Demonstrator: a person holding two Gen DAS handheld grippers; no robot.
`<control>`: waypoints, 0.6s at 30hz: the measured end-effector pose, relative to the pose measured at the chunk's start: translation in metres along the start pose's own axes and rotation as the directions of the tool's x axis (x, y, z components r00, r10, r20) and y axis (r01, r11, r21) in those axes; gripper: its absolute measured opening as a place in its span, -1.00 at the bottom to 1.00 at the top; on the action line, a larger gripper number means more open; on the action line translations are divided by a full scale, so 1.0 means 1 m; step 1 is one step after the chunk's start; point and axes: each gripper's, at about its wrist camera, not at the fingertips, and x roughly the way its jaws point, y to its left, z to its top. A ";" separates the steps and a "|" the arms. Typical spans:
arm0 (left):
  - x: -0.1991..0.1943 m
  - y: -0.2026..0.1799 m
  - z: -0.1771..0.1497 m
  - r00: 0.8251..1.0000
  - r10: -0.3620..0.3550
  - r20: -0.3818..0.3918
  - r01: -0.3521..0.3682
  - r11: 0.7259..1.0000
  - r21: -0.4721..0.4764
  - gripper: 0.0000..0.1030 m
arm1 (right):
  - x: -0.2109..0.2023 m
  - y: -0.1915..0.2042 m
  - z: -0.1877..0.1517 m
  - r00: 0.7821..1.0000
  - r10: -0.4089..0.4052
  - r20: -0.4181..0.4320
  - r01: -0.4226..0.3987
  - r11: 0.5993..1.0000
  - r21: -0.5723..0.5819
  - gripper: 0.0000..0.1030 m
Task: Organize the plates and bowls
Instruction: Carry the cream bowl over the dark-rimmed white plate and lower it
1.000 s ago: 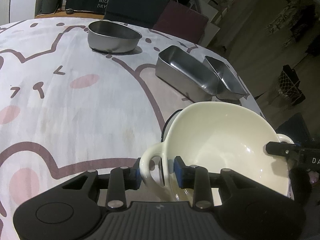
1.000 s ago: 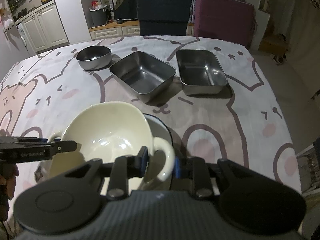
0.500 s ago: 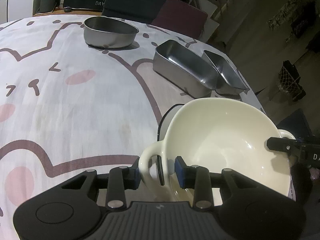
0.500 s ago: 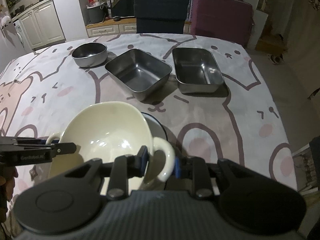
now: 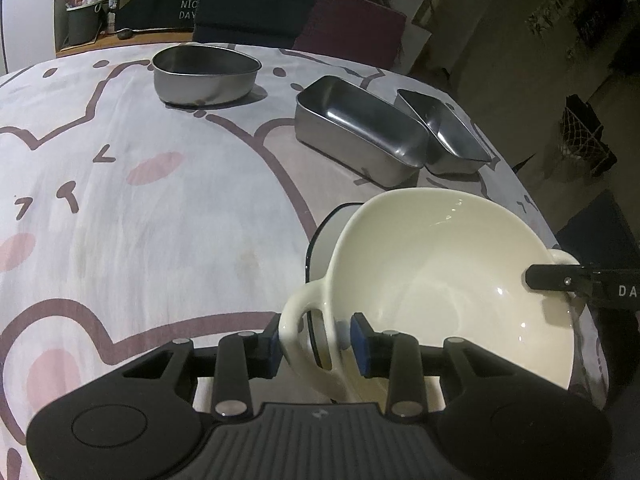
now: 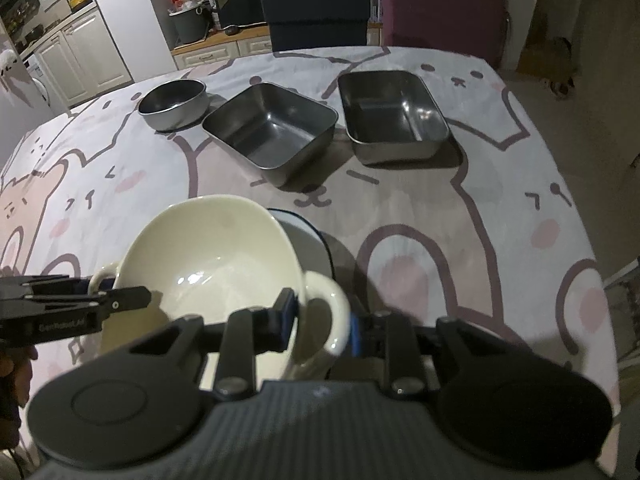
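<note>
A cream two-handled bowl [image 5: 432, 280] [image 6: 208, 264] hangs tilted over a white dish with a dark rim [image 5: 332, 232] [image 6: 308, 248], which it mostly hides. My left gripper [image 5: 314, 340] is shut on the bowl's near handle in the left wrist view. My right gripper [image 6: 322, 320] is shut on the opposite handle. Each gripper shows at the far side of the bowl in the other's view. A round steel bowl [image 5: 204, 74] [image 6: 174, 104] and two rectangular steel trays [image 5: 356, 128] [image 6: 272, 130] [image 6: 392, 114] stand farther back.
The table wears a cloth [image 6: 480, 208] printed with cartoon animals. Its right edge [image 6: 576, 208] drops off to the floor. Two chairs, dark blue [image 6: 316, 4] and maroon [image 6: 440, 8], stand at the far edge. White cabinets [image 6: 80, 56] lie behind on the left.
Both grippers keep their hold on the handles. The bowl has shifted only slightly, and the steel vessels sit a little lower in both views.
</note>
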 end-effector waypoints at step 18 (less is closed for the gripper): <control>-0.002 -0.004 0.000 1.000 -0.006 -0.003 0.006 1.000 0.016 -0.29 | 0.027 -0.017 -0.001 0.996 0.043 -0.080 -0.036 0.996 0.082 -0.28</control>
